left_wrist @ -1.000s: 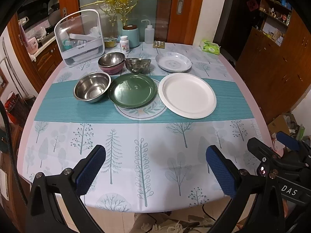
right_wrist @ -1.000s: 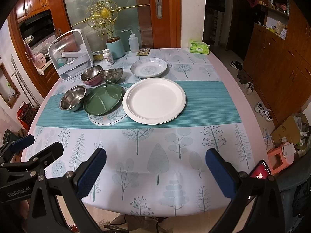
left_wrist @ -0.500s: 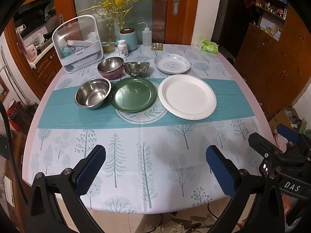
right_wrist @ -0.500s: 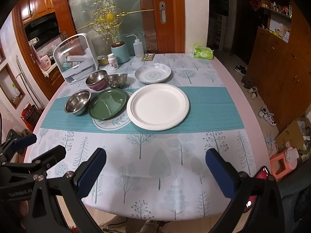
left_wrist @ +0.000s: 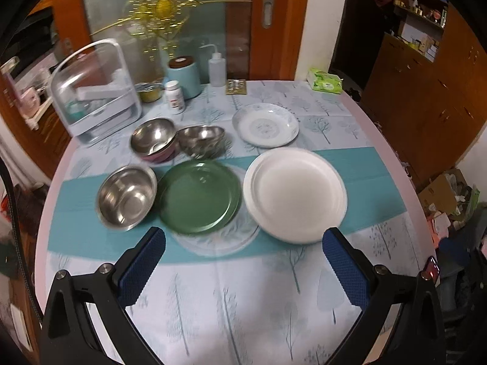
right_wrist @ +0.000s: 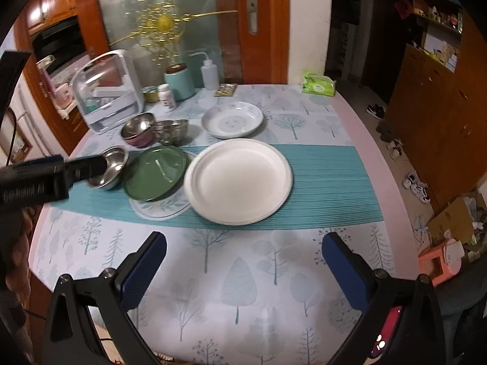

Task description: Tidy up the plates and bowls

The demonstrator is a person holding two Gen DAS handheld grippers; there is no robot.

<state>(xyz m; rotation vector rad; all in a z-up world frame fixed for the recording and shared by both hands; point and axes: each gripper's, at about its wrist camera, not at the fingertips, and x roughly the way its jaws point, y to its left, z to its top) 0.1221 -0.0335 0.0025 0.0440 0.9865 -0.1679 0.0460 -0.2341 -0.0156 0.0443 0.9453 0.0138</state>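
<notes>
A white plate (left_wrist: 294, 194) (right_wrist: 239, 181) and a green plate (left_wrist: 199, 196) (right_wrist: 155, 174) lie side by side on the teal runner. A steel bowl (left_wrist: 126, 197) (right_wrist: 111, 167) sits left of the green plate. Behind them stand a steel bowl nested in a pink one (left_wrist: 153, 140) (right_wrist: 137, 130), another steel bowl (left_wrist: 201, 140) (right_wrist: 169, 130) and a patterned plate (left_wrist: 265, 128) (right_wrist: 232, 119). My left gripper (left_wrist: 243, 266) is open above the near edge of the runner. My right gripper (right_wrist: 243, 269) is open over the tree-print cloth, nothing between its fingers. The left gripper's body (right_wrist: 48, 176) shows at the right wrist view's left side.
A clear lidded box (left_wrist: 96, 94), a teal jar (left_wrist: 184, 74), a pill bottle (left_wrist: 176, 95), a squeeze bottle (left_wrist: 217, 68) and a green tissue pack (left_wrist: 324, 80) stand at the table's far end. Wooden cabinets (right_wrist: 438, 115) and shoes (right_wrist: 415, 185) are right of the table.
Both grippers have moved forward over the table toward the dishes. The left one advanced most and now reaches the runner. Both stay open.
</notes>
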